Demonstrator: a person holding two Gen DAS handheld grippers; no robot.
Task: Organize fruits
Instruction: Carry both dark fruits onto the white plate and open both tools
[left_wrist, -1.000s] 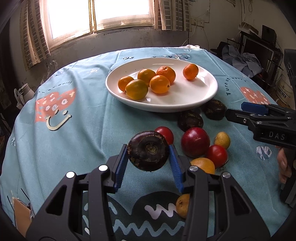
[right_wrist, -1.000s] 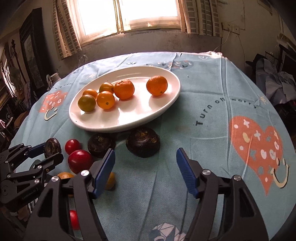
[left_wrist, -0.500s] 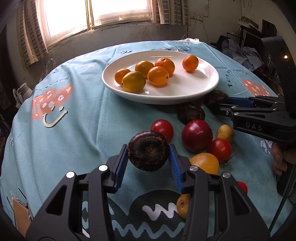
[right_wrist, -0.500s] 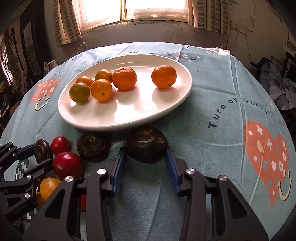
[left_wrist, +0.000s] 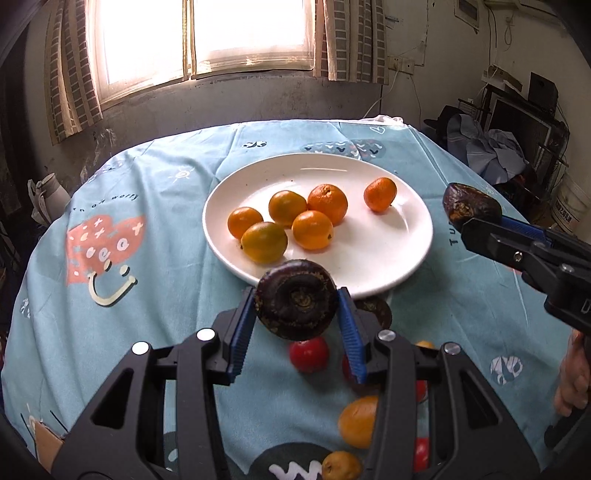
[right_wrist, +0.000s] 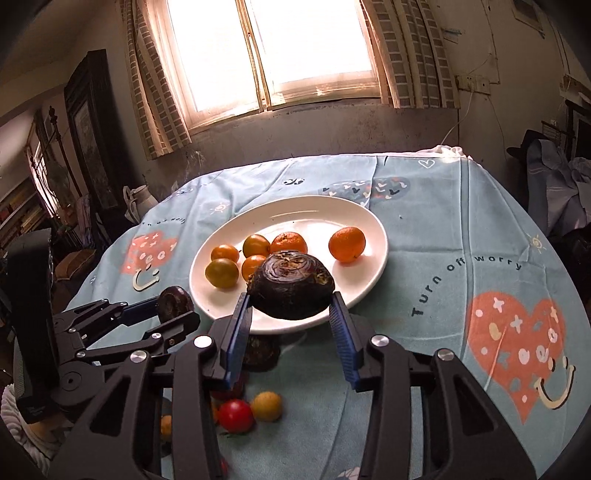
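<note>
Now – left gripper (left_wrist: 297, 325) grips dark fruit (left_wrist: 295, 299) | right gripper (right_wrist: 291, 319) grips another (right_wrist: 291, 284) – near plate rim (left_wrist: 369, 291)

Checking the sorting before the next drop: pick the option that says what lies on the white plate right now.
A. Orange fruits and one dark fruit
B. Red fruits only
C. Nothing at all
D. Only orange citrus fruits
D: the white plate holds only six orange fruits; both dark fruits are in the air, one in the left gripper, the other in the right gripper.
</note>
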